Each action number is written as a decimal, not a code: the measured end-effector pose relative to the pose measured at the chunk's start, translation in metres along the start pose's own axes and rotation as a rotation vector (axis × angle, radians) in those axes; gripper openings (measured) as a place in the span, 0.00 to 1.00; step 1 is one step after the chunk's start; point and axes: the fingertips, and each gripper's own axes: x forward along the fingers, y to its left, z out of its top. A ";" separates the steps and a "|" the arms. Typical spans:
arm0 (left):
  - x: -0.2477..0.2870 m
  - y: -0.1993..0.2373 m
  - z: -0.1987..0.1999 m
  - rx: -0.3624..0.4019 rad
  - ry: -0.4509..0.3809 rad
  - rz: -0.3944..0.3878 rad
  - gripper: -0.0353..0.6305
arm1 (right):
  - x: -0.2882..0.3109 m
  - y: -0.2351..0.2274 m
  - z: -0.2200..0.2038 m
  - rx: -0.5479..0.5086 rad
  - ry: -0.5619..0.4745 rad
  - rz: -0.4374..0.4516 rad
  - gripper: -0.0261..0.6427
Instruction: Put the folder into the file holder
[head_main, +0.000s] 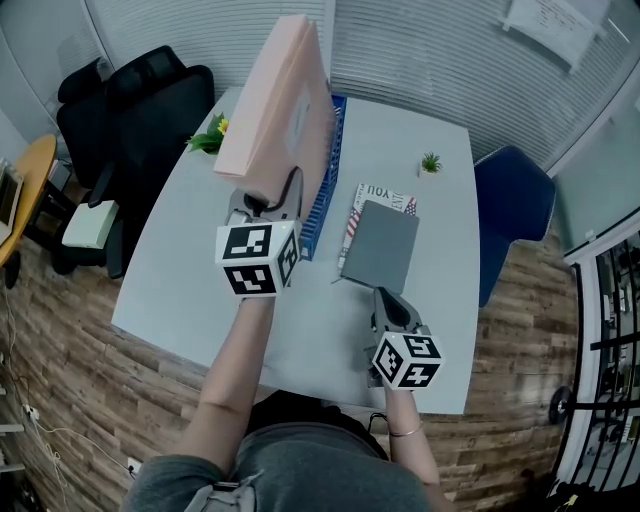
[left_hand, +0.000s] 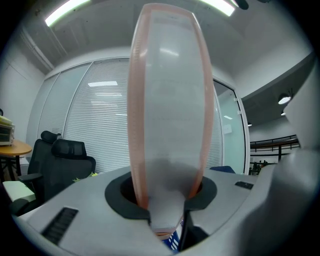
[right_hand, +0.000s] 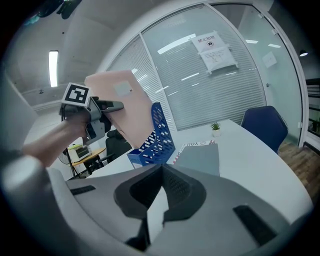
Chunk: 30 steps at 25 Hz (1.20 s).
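My left gripper (head_main: 270, 203) is shut on the lower edge of a pink folder (head_main: 280, 100), holding it upright and tilted above the table. In the left gripper view the folder (left_hand: 170, 100) rises straight out from between the jaws. The blue mesh file holder (head_main: 322, 190) stands just to the folder's right, its near end beside my left gripper; in the right gripper view the folder (right_hand: 120, 107) overlaps the holder's (right_hand: 161, 135) left side. My right gripper (head_main: 386, 302) hovers at the near end of a grey folder (head_main: 380, 245), shut with nothing in it (right_hand: 161, 172).
Under the grey folder lies a magazine (head_main: 385, 195). A small potted plant (head_main: 431, 162) stands at the far right of the grey table (head_main: 190, 290), a yellow-green plant (head_main: 210, 135) at the far left. A black chair (head_main: 130, 110) is on the left, a blue chair (head_main: 510, 200) on the right.
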 end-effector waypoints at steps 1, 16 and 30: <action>0.001 0.000 -0.004 0.000 0.007 0.001 0.28 | 0.001 0.000 -0.001 0.001 0.002 0.001 0.05; 0.009 0.005 -0.058 0.013 0.113 0.033 0.28 | 0.003 -0.001 -0.006 0.013 0.018 0.002 0.05; 0.021 0.001 -0.079 0.052 0.199 0.029 0.28 | 0.004 0.000 -0.008 0.021 0.021 0.000 0.05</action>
